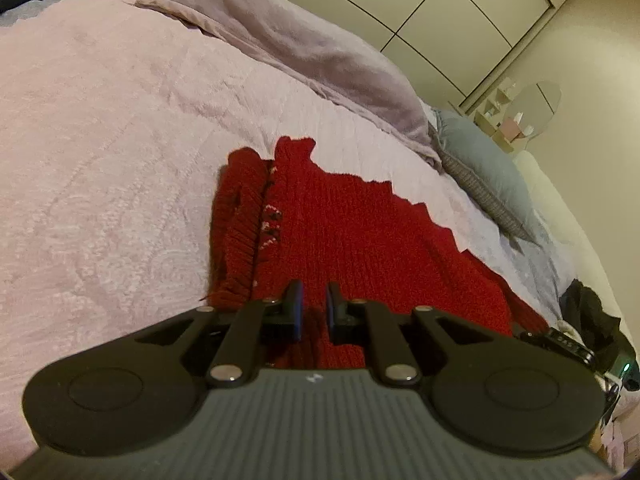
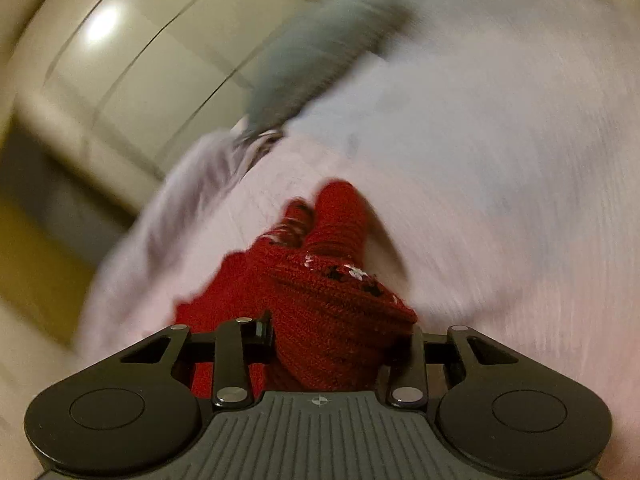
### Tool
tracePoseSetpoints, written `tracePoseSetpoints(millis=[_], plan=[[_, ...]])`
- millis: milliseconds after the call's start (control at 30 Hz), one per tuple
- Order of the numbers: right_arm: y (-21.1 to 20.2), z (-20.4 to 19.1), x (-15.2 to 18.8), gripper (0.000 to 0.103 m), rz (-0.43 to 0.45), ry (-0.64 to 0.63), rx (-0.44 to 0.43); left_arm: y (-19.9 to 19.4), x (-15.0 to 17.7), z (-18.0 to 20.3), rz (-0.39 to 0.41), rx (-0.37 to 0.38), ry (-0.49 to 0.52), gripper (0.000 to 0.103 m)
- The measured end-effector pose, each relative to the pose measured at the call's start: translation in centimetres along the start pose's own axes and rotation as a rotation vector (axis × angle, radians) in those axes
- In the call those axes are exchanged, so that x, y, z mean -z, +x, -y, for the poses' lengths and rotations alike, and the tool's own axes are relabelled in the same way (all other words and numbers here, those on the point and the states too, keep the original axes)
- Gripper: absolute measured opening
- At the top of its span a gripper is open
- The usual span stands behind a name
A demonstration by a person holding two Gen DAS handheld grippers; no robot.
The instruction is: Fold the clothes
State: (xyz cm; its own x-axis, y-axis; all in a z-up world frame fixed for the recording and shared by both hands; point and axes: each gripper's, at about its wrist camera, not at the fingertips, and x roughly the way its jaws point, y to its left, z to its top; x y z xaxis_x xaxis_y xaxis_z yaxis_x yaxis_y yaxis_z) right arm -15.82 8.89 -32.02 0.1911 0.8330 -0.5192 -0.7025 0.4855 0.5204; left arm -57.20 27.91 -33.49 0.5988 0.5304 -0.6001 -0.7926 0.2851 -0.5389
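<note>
the red knitted sweater (image 1: 340,236) lies spread on the pink bedspread (image 1: 100,140) of the bed, one sleeve folded in along its left side beside a strip of white and black pattern. the left gripper (image 1: 313,310) hovers low over the near edge of the sweater, its fingers (image 1: 295,304) released with a narrow gap between them and nothing inside. beyond the sweater a grey-blue pillow (image 1: 480,160) and a rumpled lilac blanket (image 1: 300,52) lie toward the wardrobe (image 1: 420,4). in the right wrist view, heavily blurred, the right gripper (image 2: 340,336) has its fingers clenched around a thick bunch of the sweater (image 2: 320,300), lifted clear of the bedspread (image 2: 500,200).
</note>
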Motion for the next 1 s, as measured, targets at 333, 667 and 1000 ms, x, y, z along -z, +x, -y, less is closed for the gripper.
tracePoseSetpoints(millis=[333,667,1000], plan=[[-2.0,-19.9,15.5,0.040,0.183,-1.400,-0.054,-5.1,0.7,-3.1,0.061,0.067,-0.148,0.011],[-6.1,-17.9,19.4,0.072,0.028,-1.533,-0.176,-7.3,1.5,-3.0,0.051,0.083,-0.177,0.012],[-6.0,-12.1,2.6,0.072,-0.281,-0.655,-0.267,-3.9,-0.6,1.1,-0.042,0.187,-0.165,0.036]])
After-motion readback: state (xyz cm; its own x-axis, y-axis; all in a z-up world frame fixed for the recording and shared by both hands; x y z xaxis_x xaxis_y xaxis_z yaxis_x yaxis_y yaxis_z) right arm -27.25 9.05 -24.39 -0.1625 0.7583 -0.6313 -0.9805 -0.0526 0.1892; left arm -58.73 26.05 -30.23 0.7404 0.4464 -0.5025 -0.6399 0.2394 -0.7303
